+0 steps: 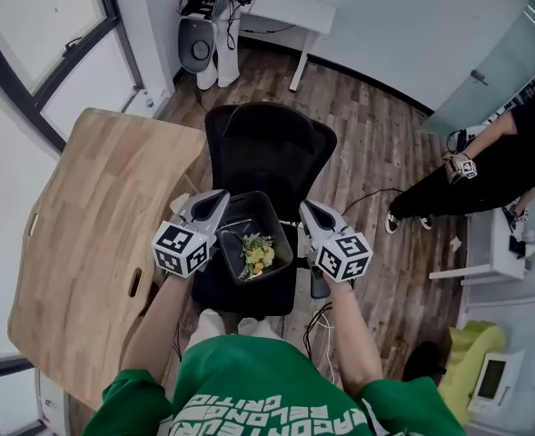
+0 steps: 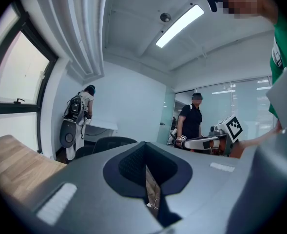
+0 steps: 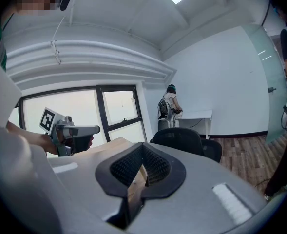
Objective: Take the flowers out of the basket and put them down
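1. The step in hand looks like the approach: the flowers (image 1: 257, 255) lie untouched in the basket (image 1: 273, 214), which sits on the chair (image 1: 267, 143)
2. The left gripper (image 1: 218, 198) and right gripper (image 1: 309, 209) flank the basket, jaws together and empty (each points about level, over the basket)
3. Next, I judge: open one pair, tip it down into the basket and close on the stems

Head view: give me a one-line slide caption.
Left claw and right claw flank a dark basket of yellow flowers over a black office chair beside a wooden table.
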{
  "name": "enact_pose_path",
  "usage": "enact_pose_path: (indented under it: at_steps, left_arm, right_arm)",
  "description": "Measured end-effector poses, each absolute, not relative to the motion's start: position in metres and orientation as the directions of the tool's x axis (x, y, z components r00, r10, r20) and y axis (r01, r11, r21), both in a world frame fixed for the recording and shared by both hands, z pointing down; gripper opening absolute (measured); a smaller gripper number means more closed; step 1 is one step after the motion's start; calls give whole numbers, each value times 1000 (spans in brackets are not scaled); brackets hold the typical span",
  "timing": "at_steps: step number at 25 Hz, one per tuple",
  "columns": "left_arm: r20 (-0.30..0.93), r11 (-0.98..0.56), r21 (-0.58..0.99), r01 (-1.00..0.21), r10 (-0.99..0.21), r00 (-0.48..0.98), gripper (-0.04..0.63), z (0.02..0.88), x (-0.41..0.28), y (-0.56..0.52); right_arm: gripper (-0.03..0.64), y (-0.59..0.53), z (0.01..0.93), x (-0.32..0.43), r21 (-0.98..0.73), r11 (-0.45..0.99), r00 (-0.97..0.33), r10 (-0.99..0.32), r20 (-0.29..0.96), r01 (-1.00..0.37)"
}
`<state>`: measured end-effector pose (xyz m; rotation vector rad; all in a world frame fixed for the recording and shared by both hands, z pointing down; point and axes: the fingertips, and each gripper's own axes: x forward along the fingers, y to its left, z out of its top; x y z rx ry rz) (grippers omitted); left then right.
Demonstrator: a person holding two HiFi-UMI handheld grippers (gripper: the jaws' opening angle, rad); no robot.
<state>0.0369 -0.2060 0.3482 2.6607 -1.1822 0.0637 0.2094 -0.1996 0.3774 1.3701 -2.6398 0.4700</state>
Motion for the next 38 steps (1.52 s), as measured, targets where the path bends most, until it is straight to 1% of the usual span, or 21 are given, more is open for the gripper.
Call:
enact_pose_path:
  at_steps: [11, 20, 24, 31, 38]
  left_arm:
    - [185, -647, 280, -710, -689, 701, 18, 403, 30, -209]
    - [251, -616, 362, -699, -658, 710, 18, 465, 28, -194]
    - [255, -619, 379, -688, -645, 720, 18, 470, 29, -193]
    - [257, -614, 369, -698, -655, 711, 18, 475, 17, -207]
    - [271, -591, 392, -705, -658, 702, 18, 507, 8, -222]
  right_arm:
    - [5, -196, 429, 199, -236, 496, -549, -751, 367, -836]
    - [5, -181, 493, 191, -282, 468, -546, -698, 463, -837]
    - [5, -182, 505, 182, -310, 467, -561, -683, 468, -828]
    - [5, -207, 513, 164, -298, 499, -580, -669, 465, -814]
    - [5, -227, 559, 145, -285, 547, -610, -621, 492, -787]
